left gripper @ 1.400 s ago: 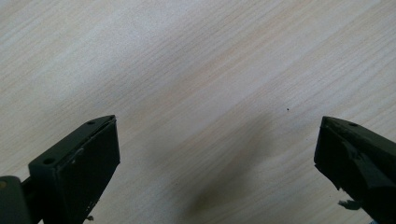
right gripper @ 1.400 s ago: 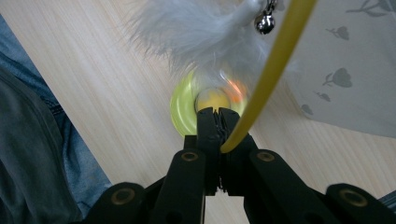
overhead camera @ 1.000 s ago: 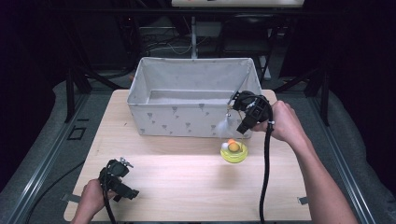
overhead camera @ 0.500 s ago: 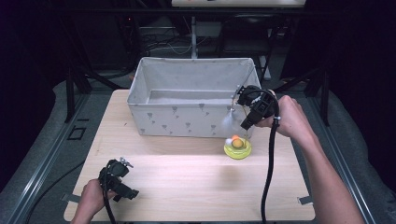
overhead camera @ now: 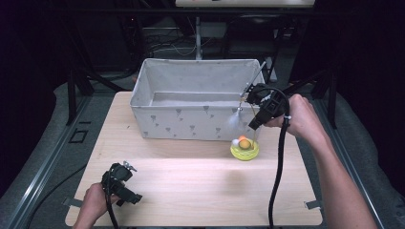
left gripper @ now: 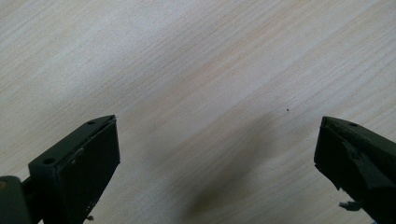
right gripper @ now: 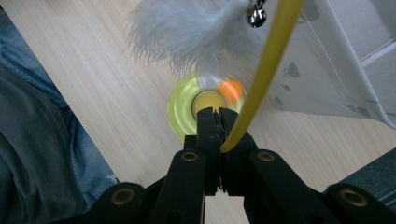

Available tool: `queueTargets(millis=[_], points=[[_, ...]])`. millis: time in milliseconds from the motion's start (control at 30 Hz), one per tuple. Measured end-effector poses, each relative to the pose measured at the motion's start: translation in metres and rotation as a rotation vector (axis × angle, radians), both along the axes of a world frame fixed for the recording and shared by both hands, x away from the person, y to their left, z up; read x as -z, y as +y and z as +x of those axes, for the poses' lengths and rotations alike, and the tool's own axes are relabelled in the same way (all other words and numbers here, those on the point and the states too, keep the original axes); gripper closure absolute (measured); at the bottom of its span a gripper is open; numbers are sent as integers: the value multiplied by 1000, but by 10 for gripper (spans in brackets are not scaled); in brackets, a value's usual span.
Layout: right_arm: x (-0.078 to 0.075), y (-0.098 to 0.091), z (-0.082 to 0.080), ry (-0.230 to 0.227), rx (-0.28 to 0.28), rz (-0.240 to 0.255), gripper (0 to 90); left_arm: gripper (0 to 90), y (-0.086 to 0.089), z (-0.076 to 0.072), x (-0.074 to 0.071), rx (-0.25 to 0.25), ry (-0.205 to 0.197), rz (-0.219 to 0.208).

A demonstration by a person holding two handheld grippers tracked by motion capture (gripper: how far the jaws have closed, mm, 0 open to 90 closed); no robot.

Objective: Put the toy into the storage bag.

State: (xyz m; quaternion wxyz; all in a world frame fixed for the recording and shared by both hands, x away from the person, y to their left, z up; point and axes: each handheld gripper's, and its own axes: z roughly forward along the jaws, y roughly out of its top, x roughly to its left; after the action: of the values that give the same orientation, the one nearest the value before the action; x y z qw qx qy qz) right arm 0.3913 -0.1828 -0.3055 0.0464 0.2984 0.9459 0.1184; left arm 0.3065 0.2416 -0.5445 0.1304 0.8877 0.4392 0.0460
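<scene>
Lifted rightward, the right tool (right gripper: 218,122) pinches a thin yellow wand (right gripper: 266,70) with fluffy white feathers (right gripper: 187,32); the left tool (left gripper: 215,154) gapes wide.

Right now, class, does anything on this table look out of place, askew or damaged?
Nothing looks damaged or spilled. The right tool is shut on a thin yellow wand with a white feather tuft and small bell, hanging over the yellow-green toy beside the fabric bin. The left tool is open over bare table.
</scene>
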Motion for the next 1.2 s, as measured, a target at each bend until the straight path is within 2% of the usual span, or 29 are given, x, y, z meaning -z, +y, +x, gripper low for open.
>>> queueTargets(millis=[33,400,833,1200], points=[[1,-1,0,4,9,18,884,3,0,0,0,-1,0,0],[-10,-3,3,7,-1,8,883,3,0,0,0,-5,3,-2],[-25,-6,2,-11,2,33,884,3,0,0,1,0,2,2],[-40,-10,1,-17,-2,36,884,4,0,0,1,1,4,7]])
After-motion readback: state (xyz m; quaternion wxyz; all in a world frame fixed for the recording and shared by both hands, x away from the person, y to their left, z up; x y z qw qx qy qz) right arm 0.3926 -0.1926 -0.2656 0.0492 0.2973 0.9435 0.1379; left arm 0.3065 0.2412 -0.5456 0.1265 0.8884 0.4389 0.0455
